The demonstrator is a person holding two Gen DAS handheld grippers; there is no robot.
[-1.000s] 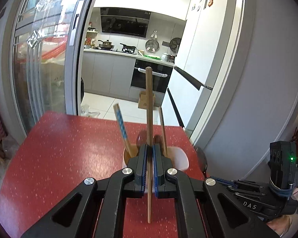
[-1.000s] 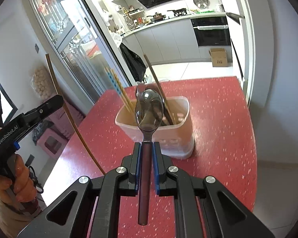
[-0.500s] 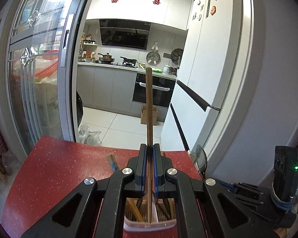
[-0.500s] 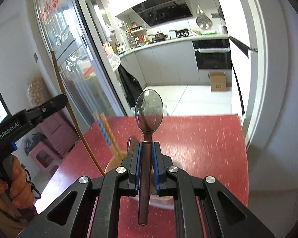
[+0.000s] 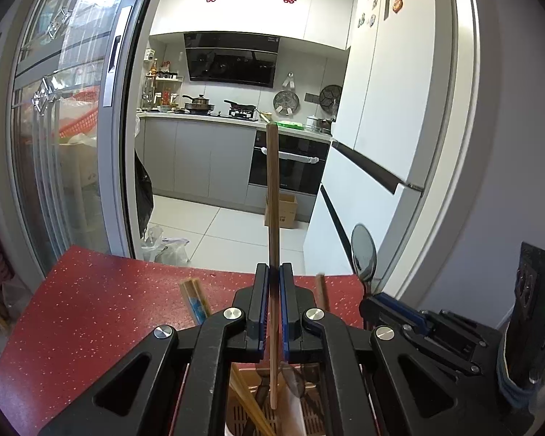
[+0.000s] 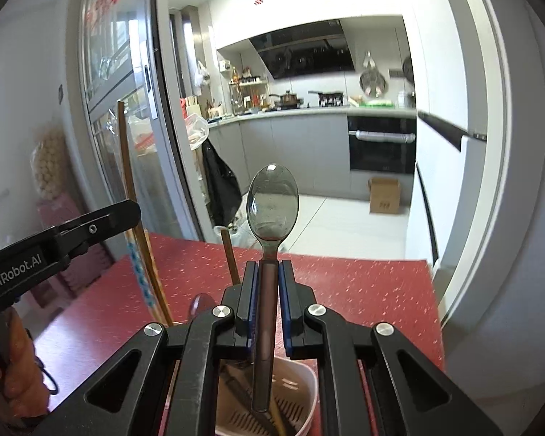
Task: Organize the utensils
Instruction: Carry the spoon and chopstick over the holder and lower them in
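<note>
My left gripper (image 5: 271, 272) is shut on a brown wooden chopstick (image 5: 272, 196), held upright with its lower tip over the white utensil holder (image 5: 298, 421) below. My right gripper (image 6: 267, 269) is shut on a metal spoon (image 6: 272, 200) with a dark handle, bowl up, its handle end hanging over the same holder (image 6: 301, 392). The holder stands on the red table (image 6: 363, 290) and holds several chopsticks, two with blue patterns (image 6: 141, 276), and a spoon. The left gripper (image 6: 72, 232) shows at the left of the right wrist view.
The table's far edge (image 5: 163, 265) faces a kitchen doorway with a glass sliding door (image 5: 65, 145) on the left and a white fridge (image 5: 388, 127) on the right. A cardboard box (image 5: 281, 210) sits on the kitchen floor.
Both grippers have risen and moved over the holder, which has dropped from the middle of the views to beneath the jaws. The chopstick and the spoon stay gripped.
</note>
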